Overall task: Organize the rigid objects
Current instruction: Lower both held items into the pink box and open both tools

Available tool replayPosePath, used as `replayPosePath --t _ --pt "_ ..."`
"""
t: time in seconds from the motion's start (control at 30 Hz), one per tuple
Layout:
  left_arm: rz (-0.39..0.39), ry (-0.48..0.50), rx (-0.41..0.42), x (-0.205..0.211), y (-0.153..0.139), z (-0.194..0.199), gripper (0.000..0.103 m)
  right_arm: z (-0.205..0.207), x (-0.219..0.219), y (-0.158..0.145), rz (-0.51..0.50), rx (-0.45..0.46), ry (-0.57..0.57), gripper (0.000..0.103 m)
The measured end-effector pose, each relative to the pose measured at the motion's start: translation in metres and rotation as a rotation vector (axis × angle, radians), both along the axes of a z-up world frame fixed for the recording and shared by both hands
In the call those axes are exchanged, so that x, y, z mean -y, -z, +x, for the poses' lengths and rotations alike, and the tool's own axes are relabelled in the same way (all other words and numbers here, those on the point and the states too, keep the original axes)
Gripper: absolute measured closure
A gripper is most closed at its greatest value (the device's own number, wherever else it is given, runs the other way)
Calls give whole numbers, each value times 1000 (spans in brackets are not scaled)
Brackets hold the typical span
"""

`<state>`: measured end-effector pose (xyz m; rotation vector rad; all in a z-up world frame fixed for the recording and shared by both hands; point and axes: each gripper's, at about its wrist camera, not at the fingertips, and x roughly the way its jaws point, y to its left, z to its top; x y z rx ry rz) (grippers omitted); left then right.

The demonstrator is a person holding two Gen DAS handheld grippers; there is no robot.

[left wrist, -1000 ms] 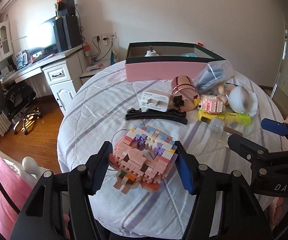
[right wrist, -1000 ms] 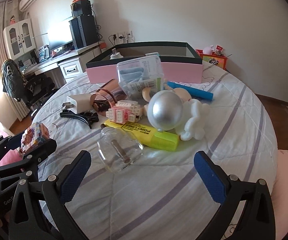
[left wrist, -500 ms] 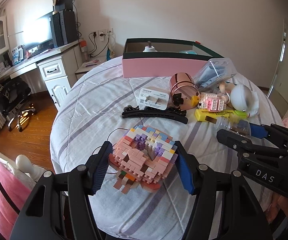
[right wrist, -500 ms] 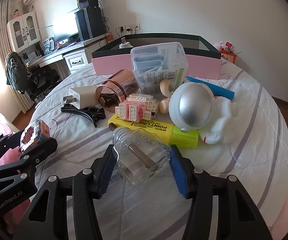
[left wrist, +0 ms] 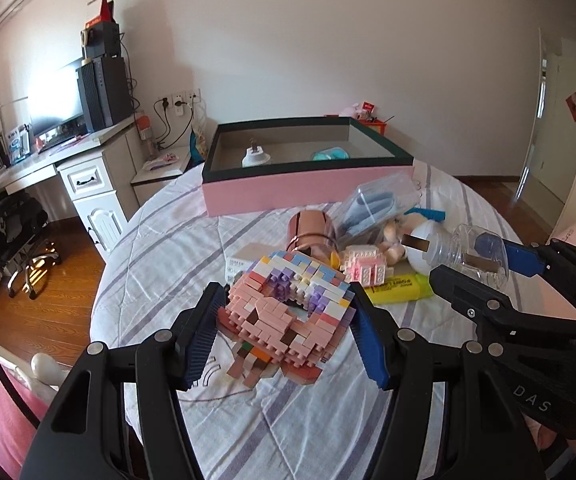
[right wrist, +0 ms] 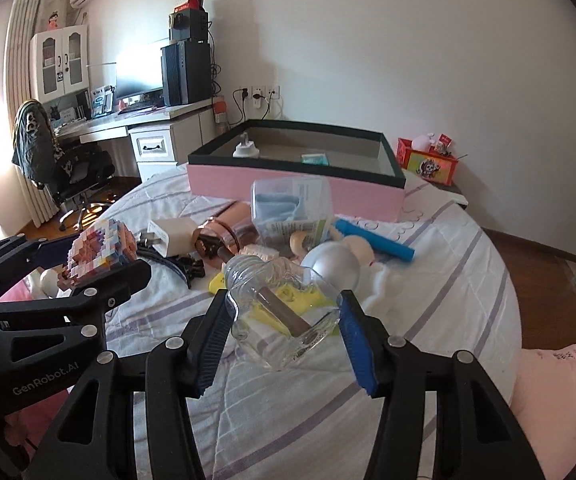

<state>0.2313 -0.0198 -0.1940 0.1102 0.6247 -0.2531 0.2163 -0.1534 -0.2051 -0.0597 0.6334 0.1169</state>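
Observation:
My left gripper (left wrist: 288,332) is shut on a pink and purple toy-brick model (left wrist: 288,312) and holds it above the bed; it also shows in the right wrist view (right wrist: 99,252). My right gripper (right wrist: 283,320) is shut on a clear glass jar (right wrist: 279,308) with a brown stick inside, lifted off the bed; the jar also shows in the left wrist view (left wrist: 476,248). The pink box with a dark rim (left wrist: 308,188) stands open at the far side of the bed (right wrist: 292,184), holding a white item and a teal item.
A pile lies between the grippers and the box: a rose-gold cup (left wrist: 312,228), clear plastic container (right wrist: 292,208), yellow highlighter (left wrist: 400,288), small pink brick model (left wrist: 364,268), silver ball (right wrist: 336,268), blue pen (right wrist: 372,240), white charger (right wrist: 171,236), black hair clip (right wrist: 175,264). A desk and chair stand left.
My right gripper closed on the glass jar and lifted it off the bed. My left gripper rose and moved forward with the brick model.

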Motion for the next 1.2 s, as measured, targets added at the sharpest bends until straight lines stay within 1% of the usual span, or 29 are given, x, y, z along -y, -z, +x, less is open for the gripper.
replayPosePath --t 0.13,0.33,0.43,0.53,0.6,0.67,0.77,0.9,0.93,1.03,1.13,1.2 --pt "17 6 74 8 -31 14 40 9 5 -25 -14 63 -3 48" --pt "22 12 157 17 -73 56 40 39 11 -66 -45 153 -14 48" --pt "12 23 170 19 -87 86 40 65 14 -83 -59 174 -30 48" --pt "16 22 171 22 -93 123 40 98 16 -96 -85 188 -50 48" --pt "31 14 145 25 -92 151 40 120 17 -98 -90 182 -66 48" --pt "43 17 113 28 -84 179 40 148 18 -95 -96 155 -78 48" --pt "68 22 16 33 -64 229 40 196 18 -80 -103 81 -93 48" --pt "98 10 -142 43 -27 290 40 246 22 -44 -90 -45 -106 48" --pt "124 0 -168 46 -18 300 40 258 21 -34 -115 -73 -95 48" --pt "169 18 -232 58 3 321 40 281 26 -14 -133 -140 -75 48" --pt "197 20 -279 66 18 332 40 299 34 1 -134 -205 -50 48" --pt "194 26 -284 67 23 333 40 306 38 6 -124 -231 -43 48"
